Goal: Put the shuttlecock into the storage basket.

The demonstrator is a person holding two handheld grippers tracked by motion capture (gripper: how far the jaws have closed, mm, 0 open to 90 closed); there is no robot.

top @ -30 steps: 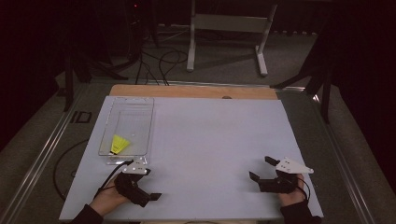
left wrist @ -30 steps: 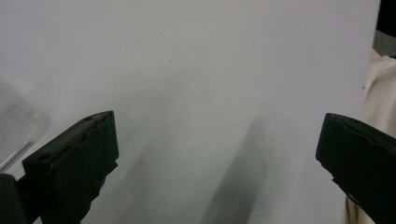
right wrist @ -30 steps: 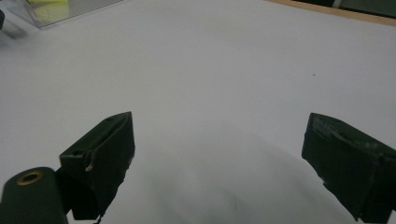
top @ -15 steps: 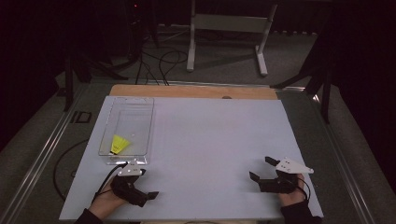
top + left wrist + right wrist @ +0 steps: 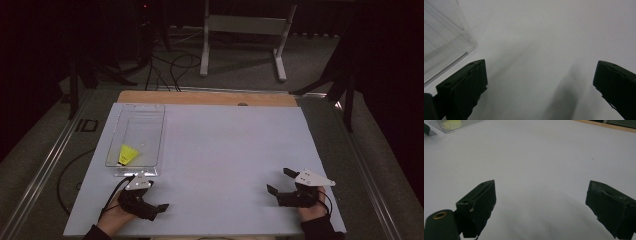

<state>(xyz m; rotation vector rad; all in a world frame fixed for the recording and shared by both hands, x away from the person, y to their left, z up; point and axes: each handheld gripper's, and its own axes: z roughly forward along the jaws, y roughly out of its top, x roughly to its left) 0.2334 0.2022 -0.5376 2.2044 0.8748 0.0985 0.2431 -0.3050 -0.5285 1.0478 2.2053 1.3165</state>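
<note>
A clear plastic box (image 5: pixel 150 120) stands on the left of the white table, with a yellow shuttlecock (image 5: pixel 129 155) lying at its near end. My left gripper (image 5: pixel 157 197) rests on the table just in front of the box's near edge, jaws pointing right and open with nothing between them. In the left gripper view the left gripper (image 5: pixel 541 82) spans bare table, and a corner of the box (image 5: pixel 449 40) is at the upper left. My right gripper (image 5: pixel 278 180) lies near the front right, open and empty. The right gripper (image 5: pixel 541 202) looks across the table toward the box (image 5: pixel 439 126).
The white table top (image 5: pixel 225 145) has a wooden strip (image 5: pixel 210 98) along its far edge. Behind it on the floor are a metal stand (image 5: pixel 245 30) and cables (image 5: pixel 170 65). A rail (image 5: pixel 45 165) runs along the table's left side.
My left gripper has shifted slightly toward the near edge and turned a little. The right gripper, box and shuttlecock have stayed put.
</note>
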